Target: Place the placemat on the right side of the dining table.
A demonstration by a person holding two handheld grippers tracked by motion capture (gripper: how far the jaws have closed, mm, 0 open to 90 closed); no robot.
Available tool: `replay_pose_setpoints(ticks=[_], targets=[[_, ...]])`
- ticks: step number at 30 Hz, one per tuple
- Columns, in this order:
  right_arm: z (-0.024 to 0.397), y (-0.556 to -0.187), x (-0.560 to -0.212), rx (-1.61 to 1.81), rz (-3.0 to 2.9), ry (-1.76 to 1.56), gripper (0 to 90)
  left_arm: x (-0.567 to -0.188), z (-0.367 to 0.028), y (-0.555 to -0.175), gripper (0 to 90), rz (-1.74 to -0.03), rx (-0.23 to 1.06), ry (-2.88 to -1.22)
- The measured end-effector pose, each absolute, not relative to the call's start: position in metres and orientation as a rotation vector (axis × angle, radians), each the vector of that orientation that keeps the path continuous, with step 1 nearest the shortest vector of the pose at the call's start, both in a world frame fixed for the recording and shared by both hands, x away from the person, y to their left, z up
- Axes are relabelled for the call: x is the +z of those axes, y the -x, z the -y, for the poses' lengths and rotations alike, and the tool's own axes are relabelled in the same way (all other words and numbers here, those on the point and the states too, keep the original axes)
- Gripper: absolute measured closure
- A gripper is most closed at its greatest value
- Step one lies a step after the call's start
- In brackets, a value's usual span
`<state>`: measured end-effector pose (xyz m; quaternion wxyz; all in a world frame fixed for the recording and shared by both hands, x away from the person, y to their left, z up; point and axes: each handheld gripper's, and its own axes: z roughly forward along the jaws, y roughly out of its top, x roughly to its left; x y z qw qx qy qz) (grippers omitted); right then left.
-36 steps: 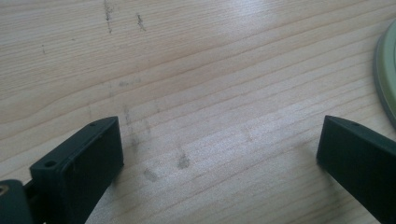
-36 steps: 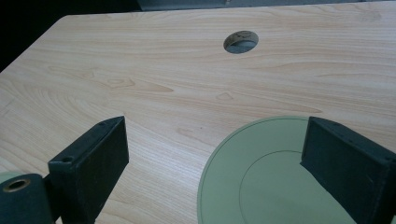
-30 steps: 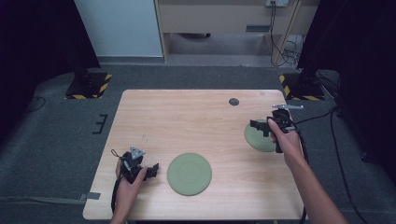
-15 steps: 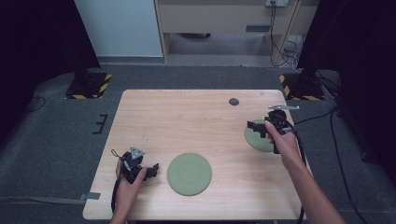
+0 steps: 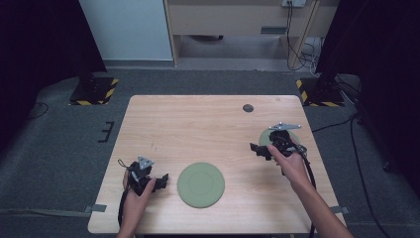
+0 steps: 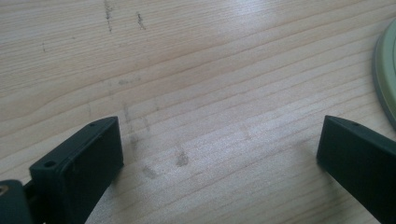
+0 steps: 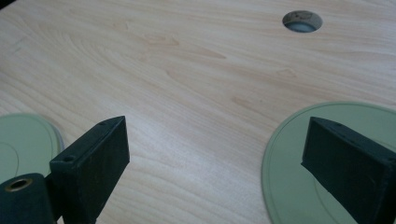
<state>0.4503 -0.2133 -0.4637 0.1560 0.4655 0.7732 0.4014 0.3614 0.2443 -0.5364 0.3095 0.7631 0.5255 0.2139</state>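
Currently right tool point(image 5: 261, 150) hovers jaws wide over the near edge of the far green plate point(image 7: 299, 154) at the counter's point(image 5: 198, 124) right side, so it looks like the approach step. Left tool point(image 5: 159, 181) sits wide open, empty, just beside the near green plate point(image 5: 200, 184). Next: drop one jaw under the rim, then close

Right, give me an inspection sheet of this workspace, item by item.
Surface: light wooden table, faint scuff marks, round cable hole near the far edge.
Job's things: large green plate near the front; smaller green plate at the right, partly under the right tongs.
Clutter: nothing seen.
Grippers: left tongs open, beside the large plate; right tongs open, over the smaller plate's edge.
Cables: one trails from each gripper; more on the floor behind.
Surroundings: grey carpet, two hazard-striped stand bases, wooden furniture at the back.
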Motion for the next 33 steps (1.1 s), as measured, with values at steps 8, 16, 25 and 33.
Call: replay_pose_setpoints(ticks=[8,16,25,33], targets=[[0.204,-0.435,-0.475,1.126,-2.236,-1.288,8.9,-0.536,-0.244,-0.361,0.0,-1.389,0.566,-2.015],[0.198,-0.421,-0.492,1.082,-2.255,-1.265,9.0,-0.536,-0.244,-0.361,0.0,-1.390,0.566,-2.015],[0.189,-0.411,-0.505,1.056,-2.293,-1.247,10.7,-0.536,-0.244,-0.361,0.0,-1.391,0.567,-2.013],[0.182,-0.403,-0.516,1.067,-2.324,-1.257,11.1,-0.536,-0.244,-0.361,0.0,-1.389,0.567,-2.014]])
